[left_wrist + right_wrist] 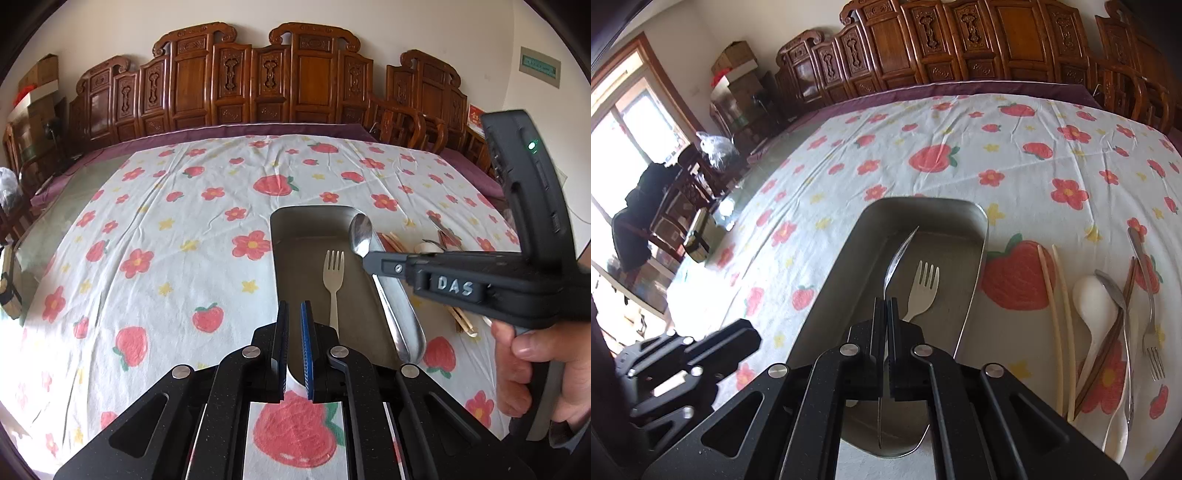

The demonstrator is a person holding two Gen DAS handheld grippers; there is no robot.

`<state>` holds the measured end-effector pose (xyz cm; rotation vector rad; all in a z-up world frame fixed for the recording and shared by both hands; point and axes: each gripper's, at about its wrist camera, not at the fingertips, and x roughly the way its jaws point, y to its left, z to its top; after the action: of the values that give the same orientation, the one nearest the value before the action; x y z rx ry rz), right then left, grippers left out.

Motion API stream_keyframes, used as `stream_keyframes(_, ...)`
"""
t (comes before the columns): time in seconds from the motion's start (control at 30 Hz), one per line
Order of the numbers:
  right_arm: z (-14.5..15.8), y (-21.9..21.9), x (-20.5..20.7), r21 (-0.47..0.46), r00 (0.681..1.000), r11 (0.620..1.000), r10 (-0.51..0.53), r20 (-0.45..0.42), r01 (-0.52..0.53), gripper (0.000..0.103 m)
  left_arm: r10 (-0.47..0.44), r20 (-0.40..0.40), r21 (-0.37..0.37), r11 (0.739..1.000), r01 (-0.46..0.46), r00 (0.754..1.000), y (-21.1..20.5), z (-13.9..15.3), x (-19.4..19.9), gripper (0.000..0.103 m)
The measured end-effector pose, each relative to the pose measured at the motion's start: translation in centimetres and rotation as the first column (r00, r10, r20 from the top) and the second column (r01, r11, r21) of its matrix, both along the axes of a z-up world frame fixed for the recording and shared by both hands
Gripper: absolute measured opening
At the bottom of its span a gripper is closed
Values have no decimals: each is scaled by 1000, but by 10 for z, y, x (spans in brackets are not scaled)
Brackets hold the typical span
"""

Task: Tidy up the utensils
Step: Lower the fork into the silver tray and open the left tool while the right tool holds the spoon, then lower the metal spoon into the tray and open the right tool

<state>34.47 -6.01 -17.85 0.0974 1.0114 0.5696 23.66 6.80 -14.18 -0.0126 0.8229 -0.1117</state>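
Your right gripper (885, 306) is clamped on the shiny steel spoon (899, 258) — poised over the shallow rectangular metal tray (979, 258), beside the pale plastic fork (921, 291) lying inside. You're mid-delivery: lower it, then release. Your left gripper (294, 325) sits closed, empty — chopsticks (1057, 325) wait on the strawberry-print cloth (1015, 155).

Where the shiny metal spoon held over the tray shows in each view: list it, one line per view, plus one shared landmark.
Left wrist view: the shiny metal spoon sits right of centre, bowl up, clamped in the right gripper above the tray's right rim.
Right wrist view: the spoon is centre frame, seen edge-on, rising from the shut fingers over the tray.
Shared landmark: the pale cream fork lying in the grey metal tray.
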Motion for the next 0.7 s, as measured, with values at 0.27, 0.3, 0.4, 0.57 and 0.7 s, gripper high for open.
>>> stream_keyframes(0.27,3,-8,-6,-20,1000,1000,20,21,-19,6,-1,5,-1,1000,1,1000,0,4,-3,6)
stream_keyframes(0.3,5,-11,-7,-21,999,1000,24,29,-23,6,-2,7,-2,1000,2,1000,-1,5,-4,6)
stream_keyframes(0.4,13,-30,-16,-18,998,1000,19,53,-18,6,-12,15,-5,1000,12,1000,-5,8,-8,6)
stream_keyframes(0.57,27,-80,-36,-50,994,999,-3,109,9,6,-35,29,-14,999,36,999,-20,13,-15,17)
stream_keyframes(0.7,31,-125,-40,-108,990,993,-41,134,55,6,-66,41,-21,998,67,997,-40,17,-19,19)
